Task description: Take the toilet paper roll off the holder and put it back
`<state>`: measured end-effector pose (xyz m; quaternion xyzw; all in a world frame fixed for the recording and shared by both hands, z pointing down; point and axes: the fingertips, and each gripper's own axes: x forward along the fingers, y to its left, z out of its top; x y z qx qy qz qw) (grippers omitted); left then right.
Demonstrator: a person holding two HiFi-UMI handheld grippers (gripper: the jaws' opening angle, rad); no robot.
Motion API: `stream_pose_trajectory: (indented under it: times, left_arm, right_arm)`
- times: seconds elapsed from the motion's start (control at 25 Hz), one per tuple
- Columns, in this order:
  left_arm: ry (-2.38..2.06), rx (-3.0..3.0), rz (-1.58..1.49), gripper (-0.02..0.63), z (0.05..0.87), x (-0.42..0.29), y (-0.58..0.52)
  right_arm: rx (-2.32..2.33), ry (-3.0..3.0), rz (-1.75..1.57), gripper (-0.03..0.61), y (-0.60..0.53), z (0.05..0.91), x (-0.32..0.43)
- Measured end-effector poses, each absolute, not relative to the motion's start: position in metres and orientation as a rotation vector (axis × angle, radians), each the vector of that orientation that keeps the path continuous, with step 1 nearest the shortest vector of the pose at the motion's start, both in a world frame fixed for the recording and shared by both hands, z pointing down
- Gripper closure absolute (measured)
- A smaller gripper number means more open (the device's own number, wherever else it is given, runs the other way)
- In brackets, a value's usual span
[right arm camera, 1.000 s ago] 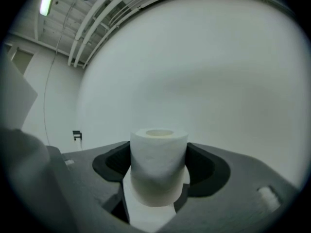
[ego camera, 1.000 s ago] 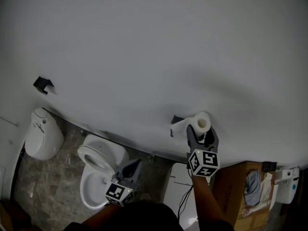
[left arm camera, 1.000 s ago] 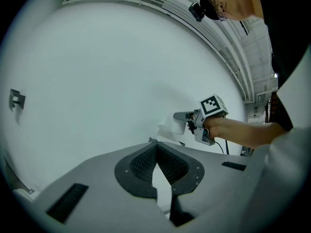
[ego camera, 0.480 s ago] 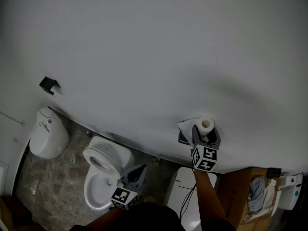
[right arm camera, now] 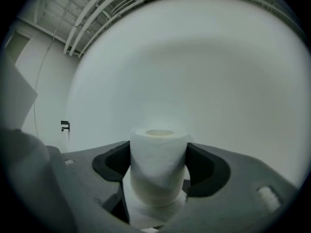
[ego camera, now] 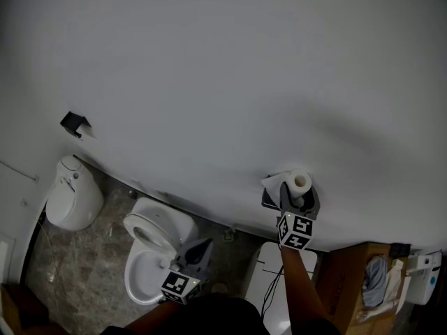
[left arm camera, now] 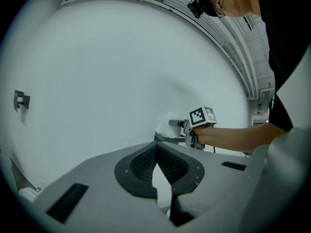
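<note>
Right tool (ego camera: 299, 195) clamps the roll (ego camera: 300, 181) by its sides at the wall holder (ego camera: 268, 199), apparently leaving the core free for seating. Left tool (left arm camera: 156, 152) closed, empty, held low, well clear.

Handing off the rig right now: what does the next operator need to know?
Right gripper: shut on the toilet paper roll, core end up, right by the wall holder.
Left gripper: shut, empty, low above the toilet.
Done: roll is gripped. Whether it sits on the holder cannot be told.
Left: probably seat the roll on the holder, then release.
</note>
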<state>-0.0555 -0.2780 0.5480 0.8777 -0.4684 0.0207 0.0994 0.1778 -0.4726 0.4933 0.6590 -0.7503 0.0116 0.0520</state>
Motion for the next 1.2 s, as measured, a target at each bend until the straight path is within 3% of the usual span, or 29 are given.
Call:
stream_pose_trajectory:
  times: [0.2, 0.4, 0.96, 1.0, 1.08, 1.2]
  left_arm:
    - [-1.395, 2.587, 0.042, 0.604, 0.546, -0.061, -0.277]
    - [-1.398, 2.59, 0.023, 0.604, 0.54, -0.061, -0.271]
    - [-1.361, 2.599, -0.103, 0.604, 0.515, -0.068, -0.239]
    - [-1.362, 2.596, -0.116, 0.604, 0.514, -0.07, -0.238]
    - [-1.363, 2.591, -0.101, 0.604, 0.514, -0.073, -0.236]
    - [-1.344, 2.593, -0.107, 0.604, 0.51, -0.073, -0.233]
  right_arm:
    - [1.979, -2.268, 0.024, 0.225, -0.472, 0.497, 0.175]
    - [1.969, -2.286, 0.053, 0.168, -0.464, 0.492, 0.174]
    - [2.032, -2.356, 0.081, 0.167, -0.387, 0.441, 0.18]
    - [2.048, -2.358, 0.081, 0.188, -0.376, 0.437, 0.182]
    - [2.081, -2.367, 0.075, 0.305, -0.354, 0.429, 0.188]
    - [2.088, -2.387, 0.069, 0.385, -0.321, 0.423, 0.191]
